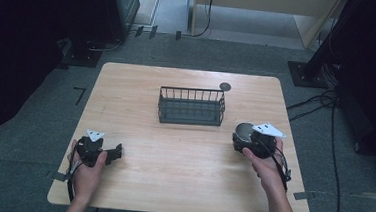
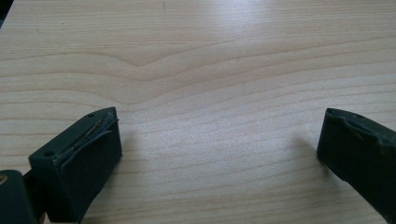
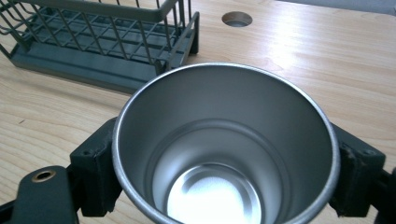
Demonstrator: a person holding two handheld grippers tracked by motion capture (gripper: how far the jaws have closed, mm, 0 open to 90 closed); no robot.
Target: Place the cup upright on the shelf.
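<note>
A shiny metal cup (image 3: 219,116) stands upright and empty between the two black jaws of my right gripper (image 3: 227,149), which press on its sides just under the rim. From above, the cup (image 1: 243,131) and the right gripper (image 1: 246,140) are at the table's right, just in front of the basket's right end. At the front left, the left gripper (image 1: 115,152) lies low over the wood, pointing right. Its jaws (image 2: 219,135) stand wide apart with only bare table between them.
A dark wire basket (image 1: 190,117) stands empty at the middle of the light wooden table (image 1: 172,155), and in the right gripper view the basket (image 3: 93,70) is just beyond the cup. A round hole (image 1: 225,87) sits in the tabletop behind it. Cables lie on the floor at the right.
</note>
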